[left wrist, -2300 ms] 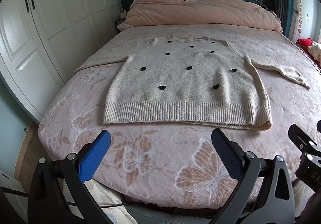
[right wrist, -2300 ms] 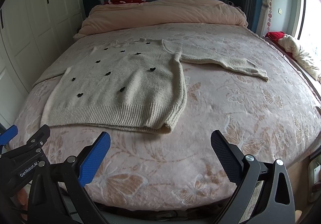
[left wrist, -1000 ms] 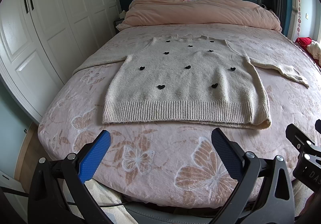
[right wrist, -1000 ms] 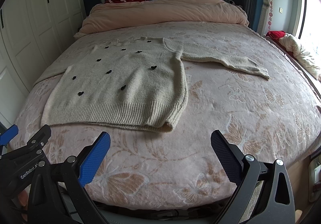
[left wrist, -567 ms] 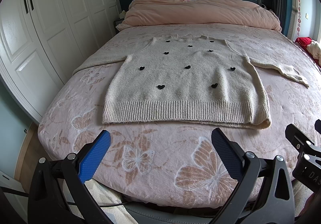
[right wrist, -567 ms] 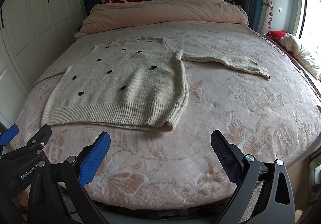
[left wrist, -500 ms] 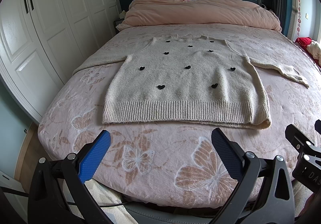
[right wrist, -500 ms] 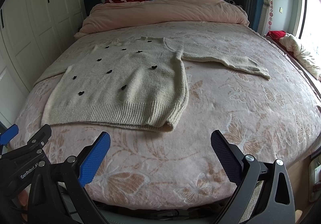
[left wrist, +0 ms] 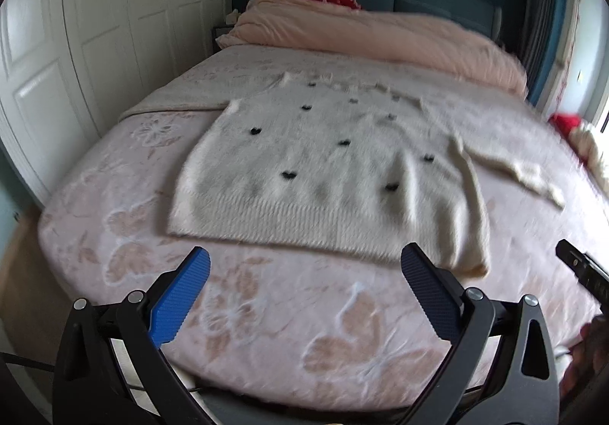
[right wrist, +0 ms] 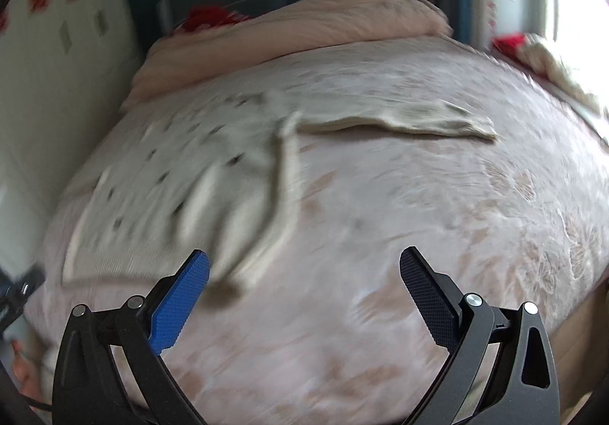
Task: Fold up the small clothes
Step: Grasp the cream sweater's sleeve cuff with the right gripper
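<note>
Spread flat on the pink butterfly-print bedspread [left wrist: 266,295], the cream knitted sweater with small black hearts [left wrist: 327,166] lies with sleeves out to either side. Both views are blurred. Left gripper [left wrist: 304,284] and right gripper [right wrist: 302,286] hover near the ribbed hem, fingers wide apart, grasping nothing.

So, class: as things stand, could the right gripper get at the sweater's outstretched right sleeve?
Probably yes. The right gripper has its jaws open and empty, and only bare bedspread lies between it and the sleeve, which rests flat with nothing on it.
</note>
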`<control>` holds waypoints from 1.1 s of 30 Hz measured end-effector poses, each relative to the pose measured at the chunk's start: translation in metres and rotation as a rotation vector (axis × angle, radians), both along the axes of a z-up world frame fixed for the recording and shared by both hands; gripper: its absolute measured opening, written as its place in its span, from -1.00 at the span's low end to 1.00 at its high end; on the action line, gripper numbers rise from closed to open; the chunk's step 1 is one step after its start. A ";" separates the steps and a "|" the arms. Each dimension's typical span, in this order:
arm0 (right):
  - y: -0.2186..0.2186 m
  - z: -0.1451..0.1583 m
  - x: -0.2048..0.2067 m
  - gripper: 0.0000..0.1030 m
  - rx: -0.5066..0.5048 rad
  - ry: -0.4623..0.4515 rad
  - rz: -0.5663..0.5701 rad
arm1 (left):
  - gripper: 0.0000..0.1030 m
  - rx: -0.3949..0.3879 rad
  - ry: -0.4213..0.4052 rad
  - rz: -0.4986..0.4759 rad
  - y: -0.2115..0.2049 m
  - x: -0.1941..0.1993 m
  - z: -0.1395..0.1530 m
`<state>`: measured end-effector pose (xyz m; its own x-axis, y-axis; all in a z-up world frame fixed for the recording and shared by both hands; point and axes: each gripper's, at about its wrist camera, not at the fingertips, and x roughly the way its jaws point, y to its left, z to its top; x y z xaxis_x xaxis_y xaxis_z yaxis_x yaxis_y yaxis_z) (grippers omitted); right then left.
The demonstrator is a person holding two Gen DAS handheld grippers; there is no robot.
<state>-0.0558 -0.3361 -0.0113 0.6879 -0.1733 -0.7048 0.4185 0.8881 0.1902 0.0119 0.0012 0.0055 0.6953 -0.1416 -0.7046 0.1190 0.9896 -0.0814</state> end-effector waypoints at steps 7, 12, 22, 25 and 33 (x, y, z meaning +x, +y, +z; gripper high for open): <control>-0.182 -0.032 0.027 0.84 0.214 -0.118 -0.234 | 0.91 -0.084 -0.004 -0.001 -0.025 0.037 -0.009; -0.264 -0.062 0.070 0.65 0.319 -0.141 -0.321 | 0.91 -0.111 0.030 -0.038 -0.061 0.062 -0.023; -0.339 -0.117 0.117 0.54 0.475 -0.204 -0.434 | 0.58 -0.092 0.230 -0.333 -0.171 0.067 -0.089; -0.347 -0.122 0.125 -0.46 0.512 -0.250 -0.411 | 0.27 -0.120 0.314 -0.407 -0.189 0.062 -0.108; -0.363 -0.089 0.105 -0.78 0.610 -0.478 -0.463 | 0.19 -0.061 0.264 -0.489 -0.211 0.040 -0.109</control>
<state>0.0489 -0.6992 -0.1006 0.8857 -0.1951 -0.4212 0.4639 0.3382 0.8188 0.0522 -0.2097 -0.1034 0.3394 -0.4498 -0.8262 0.5309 0.8166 -0.2265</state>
